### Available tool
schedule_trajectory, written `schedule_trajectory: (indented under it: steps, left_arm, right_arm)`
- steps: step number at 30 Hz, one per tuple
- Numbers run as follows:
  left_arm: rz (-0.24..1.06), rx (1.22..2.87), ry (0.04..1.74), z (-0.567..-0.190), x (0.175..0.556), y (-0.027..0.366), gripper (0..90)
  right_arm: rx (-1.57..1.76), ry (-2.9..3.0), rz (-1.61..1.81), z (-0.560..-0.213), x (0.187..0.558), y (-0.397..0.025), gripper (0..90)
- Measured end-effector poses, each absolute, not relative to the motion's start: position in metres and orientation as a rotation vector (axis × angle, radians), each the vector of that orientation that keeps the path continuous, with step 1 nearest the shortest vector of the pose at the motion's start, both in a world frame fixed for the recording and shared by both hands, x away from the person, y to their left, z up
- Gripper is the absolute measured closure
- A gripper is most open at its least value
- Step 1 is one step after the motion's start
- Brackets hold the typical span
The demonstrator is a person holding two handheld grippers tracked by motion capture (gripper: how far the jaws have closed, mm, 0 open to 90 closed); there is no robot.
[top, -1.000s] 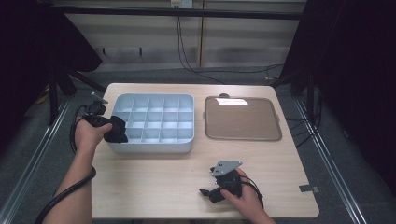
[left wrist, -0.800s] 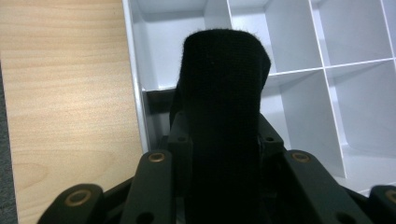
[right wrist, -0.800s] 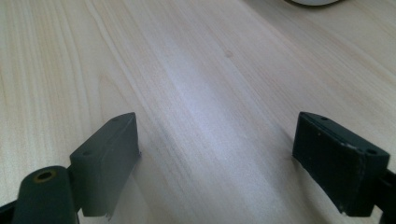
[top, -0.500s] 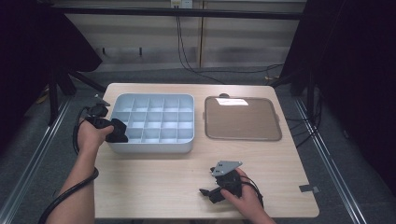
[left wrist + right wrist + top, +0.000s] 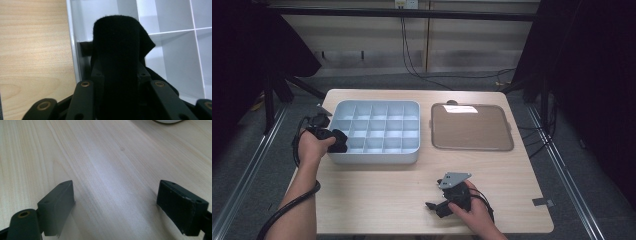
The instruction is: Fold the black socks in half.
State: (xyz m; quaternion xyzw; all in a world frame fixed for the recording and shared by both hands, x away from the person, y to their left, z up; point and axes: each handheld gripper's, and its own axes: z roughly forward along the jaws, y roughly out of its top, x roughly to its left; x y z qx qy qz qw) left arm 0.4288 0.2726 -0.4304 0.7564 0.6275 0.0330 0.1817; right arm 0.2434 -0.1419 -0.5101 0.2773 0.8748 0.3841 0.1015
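The left gripper [image 5: 336, 141] holds a black cloth roll [image 5: 120, 62] clamped between its jaws, poised over the near-left corner of the grey divided tray [image 5: 374, 156], just inside its left wall; the right gripper [image 5: 438, 206] rests low over bare wood near the front of the table [image 5: 377, 195], its jaws spread wide with nothing between them; the likely trouble is that the soft roll lands astride the tray's outer wall or a divider [image 5: 172, 32] instead of settling into one compartment, since it hangs close beside that wall and bulges wider than the jaws; a loose fold could also cling to a jaw on release; to the right, apart from the tray, lies a flat brown lid [image 5: 472, 127]; nothing blocks the compartments themselves
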Motion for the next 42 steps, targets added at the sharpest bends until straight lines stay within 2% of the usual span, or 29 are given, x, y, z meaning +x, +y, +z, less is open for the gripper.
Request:
schedule_trajectory:
  steps: [23,42]
  left_arm:
    - [0.110,2.147,1.773,-0.429,0.428,0.272,67.1]
    - [0.121,2.130,1.785,-0.421,0.428,0.271,61.3]
  right_arm:
    - [0.815,2.584,1.138,-0.510,0.244,-0.142,13.9]
    - [0.804,2.586,1.140,-0.510,0.244,-0.142,13.9]
